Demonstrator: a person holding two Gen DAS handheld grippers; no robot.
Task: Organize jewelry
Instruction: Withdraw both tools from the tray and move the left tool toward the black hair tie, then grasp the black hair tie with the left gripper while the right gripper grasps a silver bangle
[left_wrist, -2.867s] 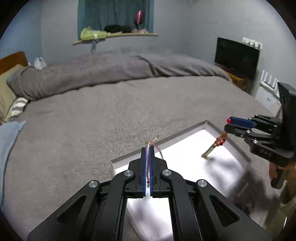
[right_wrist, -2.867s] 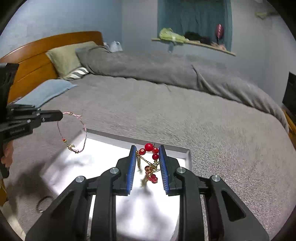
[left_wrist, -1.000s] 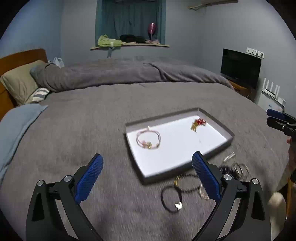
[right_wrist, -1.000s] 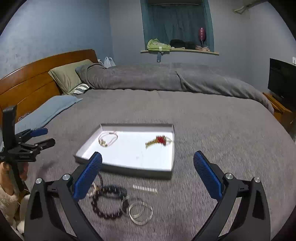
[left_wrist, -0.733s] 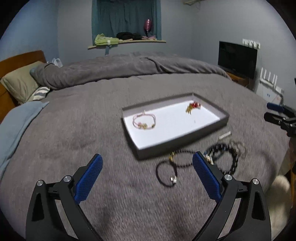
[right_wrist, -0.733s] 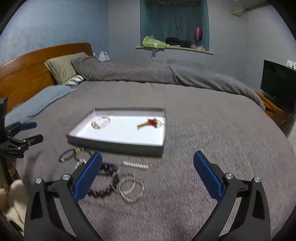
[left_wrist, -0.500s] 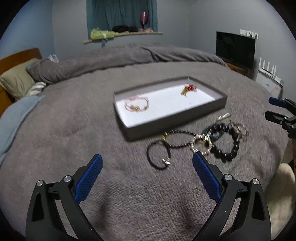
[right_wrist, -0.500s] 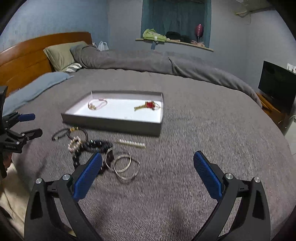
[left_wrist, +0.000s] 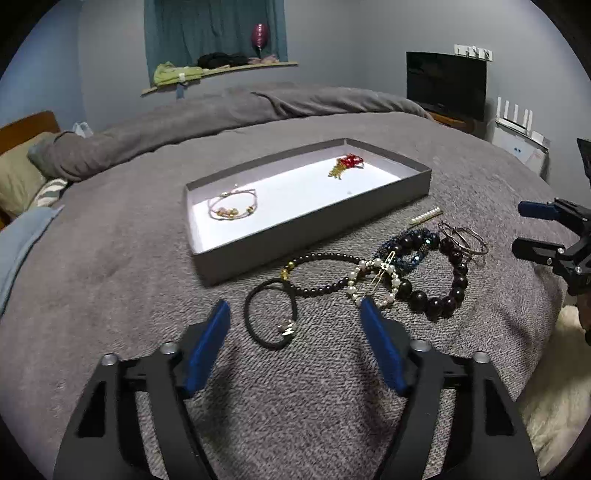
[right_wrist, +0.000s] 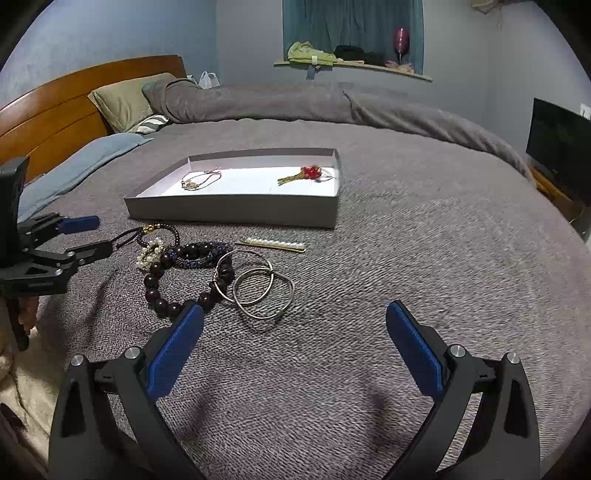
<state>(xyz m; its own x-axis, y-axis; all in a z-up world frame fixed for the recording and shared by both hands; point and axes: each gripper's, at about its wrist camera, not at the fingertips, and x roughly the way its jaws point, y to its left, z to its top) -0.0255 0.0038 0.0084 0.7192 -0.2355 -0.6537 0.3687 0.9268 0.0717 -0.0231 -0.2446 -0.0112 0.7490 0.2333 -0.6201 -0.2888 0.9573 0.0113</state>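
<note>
My left claw (left_wrist: 295, 317) is closing around the black hair tie (left_wrist: 271, 314), not gripping. My right claw (right_wrist: 293, 332) gapes empty. No readable writing; the tray (left_wrist: 314, 236) sits at twelve o'clock.

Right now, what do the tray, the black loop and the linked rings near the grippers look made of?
Tray: matte grey card, thin walls, white floor. Black loop: likely elastic cord, dull, with a small metal clasp. Linked rings: thin shiny wire, probably metal.

Closing left tool (left_wrist: 295, 314) over black hair tie (left_wrist: 271, 314)

Grey bedspread (right_wrist: 406, 229), wooden headboard (right_wrist: 55, 110), olive pillow (right_wrist: 125, 99), black TV (left_wrist: 445, 83).
</note>
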